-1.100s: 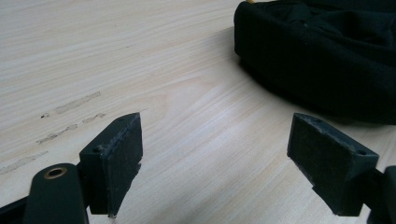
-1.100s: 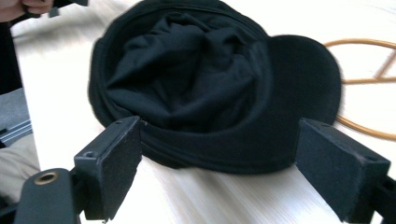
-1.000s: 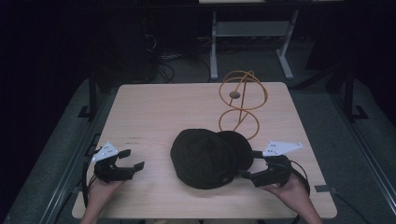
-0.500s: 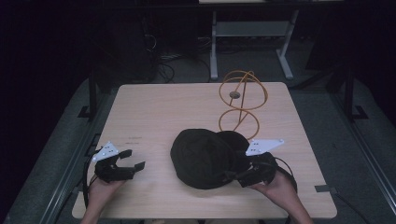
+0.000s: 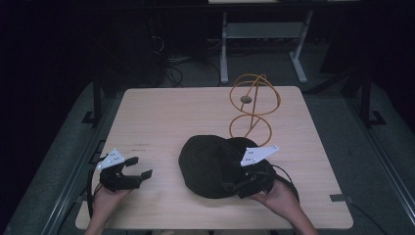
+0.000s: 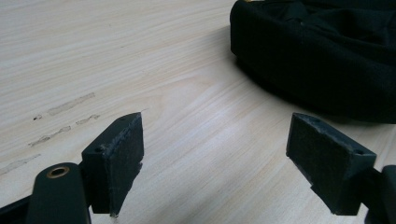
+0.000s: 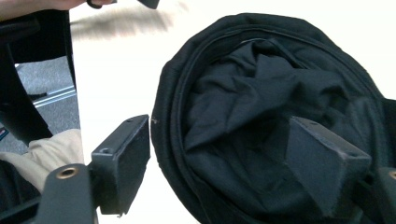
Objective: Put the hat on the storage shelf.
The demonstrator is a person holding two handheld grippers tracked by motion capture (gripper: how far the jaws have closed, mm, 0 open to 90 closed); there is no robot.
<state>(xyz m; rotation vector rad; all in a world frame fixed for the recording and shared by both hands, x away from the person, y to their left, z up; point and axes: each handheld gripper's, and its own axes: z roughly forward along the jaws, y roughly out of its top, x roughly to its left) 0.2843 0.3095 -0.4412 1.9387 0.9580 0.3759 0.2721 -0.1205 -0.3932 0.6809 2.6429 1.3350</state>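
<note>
A black fabric hat (image 5: 210,164) lies opening-up on the wooden table (image 5: 161,112), its crumpled lining (image 7: 261,93) showing in the right gripper view. My right gripper (image 5: 232,188) hovers over the hat's near-right side. In its own view the jaws (image 7: 219,163) straddle the rim, one pad outside and one over the lining. They have just been closing a little, and neither pad presses on the cloth. My left gripper (image 5: 140,166) rests near the table's front left, open, with bare wood between its pads (image 6: 116,154). The hat (image 6: 327,51) sits beyond it to the right.
An orange wire stand (image 5: 253,105) made of two hoops rises behind the hat at the table's back right. Bare wood stretches across the table's left and back. The floor beyond is dark, with cables and a metal frame (image 5: 264,34).
My right gripper has moved left from the hat's right edge to over its rim, jaws slightly narrower. The left gripper has stayed put.
</note>
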